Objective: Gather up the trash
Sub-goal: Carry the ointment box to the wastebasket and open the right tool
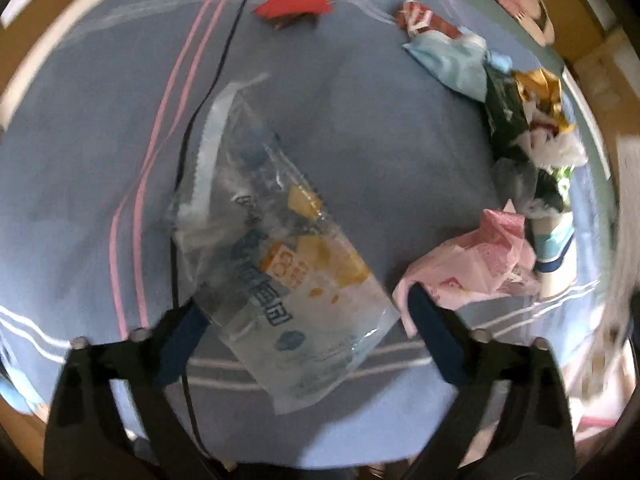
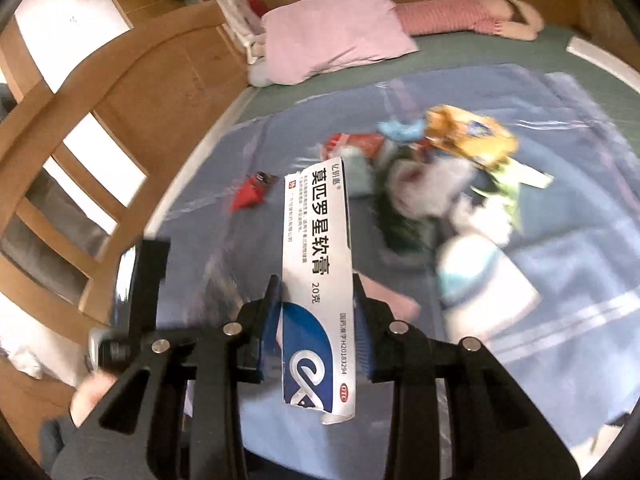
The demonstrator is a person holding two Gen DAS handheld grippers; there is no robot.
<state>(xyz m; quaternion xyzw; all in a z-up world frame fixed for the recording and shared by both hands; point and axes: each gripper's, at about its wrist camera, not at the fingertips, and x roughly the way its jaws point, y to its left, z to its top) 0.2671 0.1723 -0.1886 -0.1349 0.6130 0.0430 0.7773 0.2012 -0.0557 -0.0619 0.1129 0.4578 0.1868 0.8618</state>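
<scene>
Currently my left gripper [image 1: 304, 320] is spread wide over a clear plastic wrapper [image 1: 280, 280] lying flat on the blue blanket [image 1: 380, 152], its lower end between the fingers, unpinched. My right gripper [image 2: 316, 300] is clamped on a white ointment box [image 2: 318, 280], held above the blanket; a wrapper pile [image 2: 432, 176] lies beyond.

My left gripper [image 1: 304, 320] spread wide over a clear plastic bag [image 1: 276, 264] on the blue blanket [image 1: 360, 140], pink wrapper [image 1: 476, 264] just beside my right fingertip [image 1: 424, 312]
</scene>
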